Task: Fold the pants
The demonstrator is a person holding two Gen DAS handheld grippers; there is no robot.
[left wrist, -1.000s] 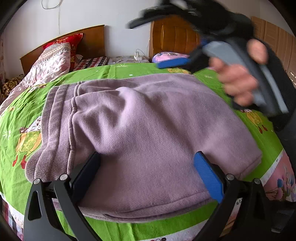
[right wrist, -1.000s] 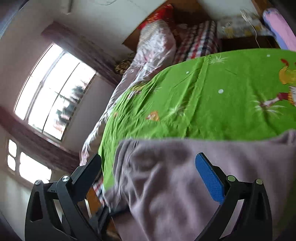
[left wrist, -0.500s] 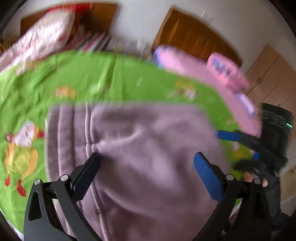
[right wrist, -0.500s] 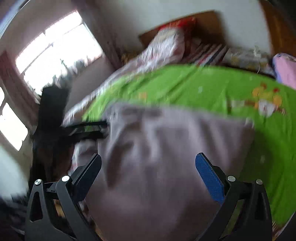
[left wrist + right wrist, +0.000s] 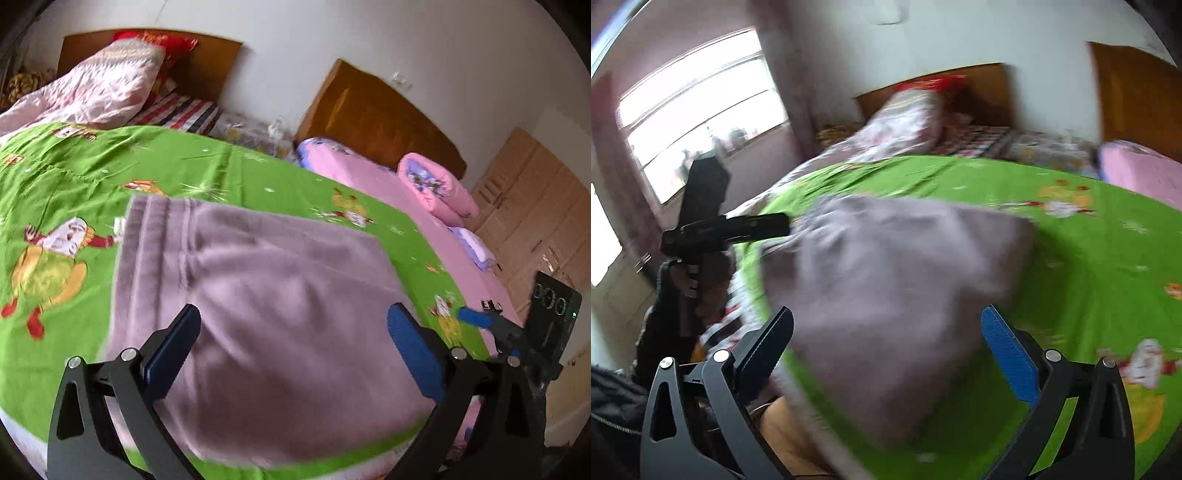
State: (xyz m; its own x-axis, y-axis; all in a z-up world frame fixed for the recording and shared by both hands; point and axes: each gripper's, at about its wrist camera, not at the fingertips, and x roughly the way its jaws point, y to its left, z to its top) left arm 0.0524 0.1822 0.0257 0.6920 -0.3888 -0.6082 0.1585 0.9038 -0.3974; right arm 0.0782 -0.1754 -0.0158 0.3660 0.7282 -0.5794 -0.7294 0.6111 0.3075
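Observation:
The mauve fleece pants (image 5: pixel 266 295) lie folded into a rough rectangle on the green cartoon bedsheet (image 5: pixel 74 173), waistband to the left. My left gripper (image 5: pixel 291 343) is open and empty, held above the pants' near edge. My right gripper (image 5: pixel 886 347) is open and empty, above the pants (image 5: pixel 894 266) from the right side. In the left wrist view the right gripper (image 5: pixel 491 325) shows beyond the pants' right edge. In the right wrist view the left gripper (image 5: pixel 753 225) shows at the pants' left edge, held in a hand.
A pink quilt (image 5: pixel 92 88) and red pillow (image 5: pixel 155 40) lie at the headboard. A second bed with pink bedding (image 5: pixel 436 188) stands to the right, wooden cupboards (image 5: pixel 535 206) beyond it. A bright window (image 5: pixel 698 110) is on the left. The bed's near edge (image 5: pixel 22 424) is below my grippers.
Both grippers have pulled back and apart from over the pants. The right gripper has gone from high above the cloth to low beside its right edge. The pants lie still, folded.

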